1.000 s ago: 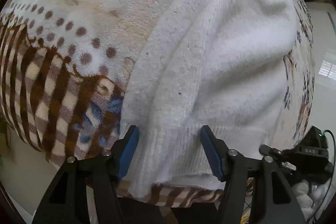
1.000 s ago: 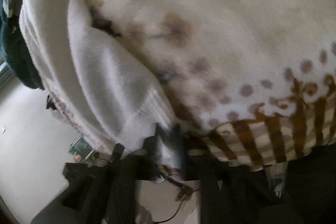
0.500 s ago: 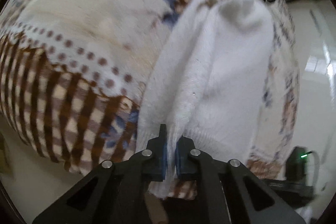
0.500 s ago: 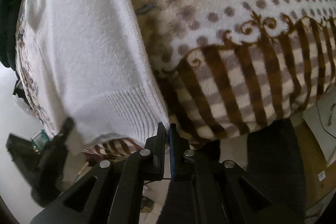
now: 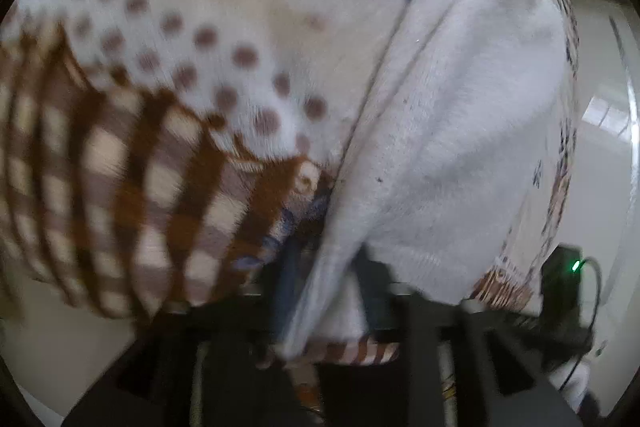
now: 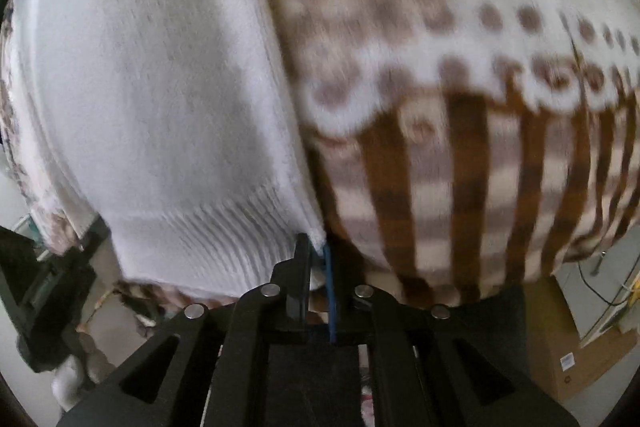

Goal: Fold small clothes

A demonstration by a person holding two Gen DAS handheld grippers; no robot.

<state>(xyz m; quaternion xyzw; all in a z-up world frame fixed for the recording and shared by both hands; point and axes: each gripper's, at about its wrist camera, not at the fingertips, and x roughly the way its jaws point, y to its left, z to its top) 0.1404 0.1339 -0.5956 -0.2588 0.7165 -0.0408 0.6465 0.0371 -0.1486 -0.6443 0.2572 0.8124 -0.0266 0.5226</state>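
A white knitted garment (image 5: 460,131) lies folded lengthwise on a patterned blanket (image 5: 168,75). In the blurred left wrist view my left gripper (image 5: 326,291) has its jaws parted around the garment's ribbed hem, which drapes between the fingers. In the right wrist view the garment (image 6: 152,87) fills the left side. My right gripper (image 6: 318,259) is shut on the near right corner of its ribbed hem. The blanket (image 6: 460,147) spreads to the right.
The blanket has brown stripes and dots and hangs over the surface's near edge. A black device with a green light (image 5: 568,275) sits on the floor at right. A cardboard box (image 6: 584,347) stands on the floor at lower right.
My left gripper, shut on the hem half a second ago, has its jaws parted now. My right gripper stays shut on the hem corner and has moved closer in.
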